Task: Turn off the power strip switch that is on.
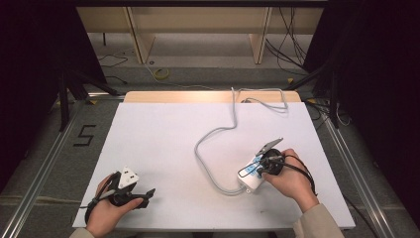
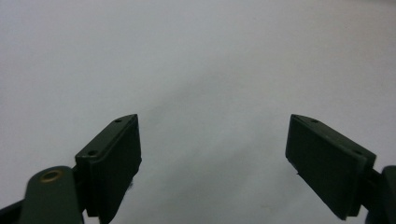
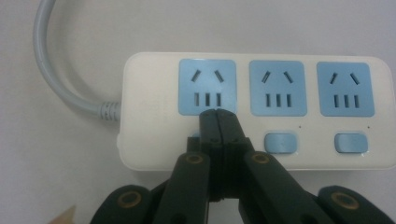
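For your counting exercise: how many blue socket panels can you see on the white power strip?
3, in a row along the power strip: the left socket panel, nearest the grey cord, the middle socket panel, and the right socket panel. None seems hidden.

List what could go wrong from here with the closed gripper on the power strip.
1. The right gripper, jaws shut, sits over the first switch; its tips also cover the edge of the blue socket, so they may slip off the button.
2. Nothing steadies the power strip; the open left gripper is far off, so a push could slide it.
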The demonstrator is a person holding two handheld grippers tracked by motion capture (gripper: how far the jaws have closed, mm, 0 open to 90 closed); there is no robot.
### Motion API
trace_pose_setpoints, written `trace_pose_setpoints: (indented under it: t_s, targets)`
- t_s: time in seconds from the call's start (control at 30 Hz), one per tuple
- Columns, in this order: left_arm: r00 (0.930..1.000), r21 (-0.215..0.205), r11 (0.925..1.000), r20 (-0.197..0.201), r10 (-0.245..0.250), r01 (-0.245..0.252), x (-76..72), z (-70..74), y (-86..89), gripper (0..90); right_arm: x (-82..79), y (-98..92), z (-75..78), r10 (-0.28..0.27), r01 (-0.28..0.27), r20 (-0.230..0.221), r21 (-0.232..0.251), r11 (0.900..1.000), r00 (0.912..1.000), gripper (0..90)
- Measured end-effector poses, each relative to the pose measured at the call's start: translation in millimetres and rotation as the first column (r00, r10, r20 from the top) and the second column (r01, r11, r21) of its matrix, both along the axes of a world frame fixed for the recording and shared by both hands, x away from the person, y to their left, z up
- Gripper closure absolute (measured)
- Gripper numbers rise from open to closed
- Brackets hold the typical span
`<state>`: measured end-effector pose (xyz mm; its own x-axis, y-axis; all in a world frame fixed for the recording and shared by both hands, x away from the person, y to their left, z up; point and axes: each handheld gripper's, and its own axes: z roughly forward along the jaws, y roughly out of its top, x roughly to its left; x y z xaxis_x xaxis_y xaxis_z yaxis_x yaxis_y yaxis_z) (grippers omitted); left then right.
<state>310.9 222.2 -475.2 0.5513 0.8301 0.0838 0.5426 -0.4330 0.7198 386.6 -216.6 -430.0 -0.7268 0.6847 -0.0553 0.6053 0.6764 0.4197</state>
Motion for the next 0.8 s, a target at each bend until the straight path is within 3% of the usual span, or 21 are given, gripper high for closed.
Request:
trace_pose_setpoints:
  t_s: [0.8]
  targets:
    - [1.0000, 0.001, 1.0000, -0.003, 0.000, 0.000, 0.0, -0.3, -1.0, 18.0, -6.1, -5.7, 9.8, 0.013, -0.014, 0.016, 0.040, 0.999, 0.9998, 90.0]
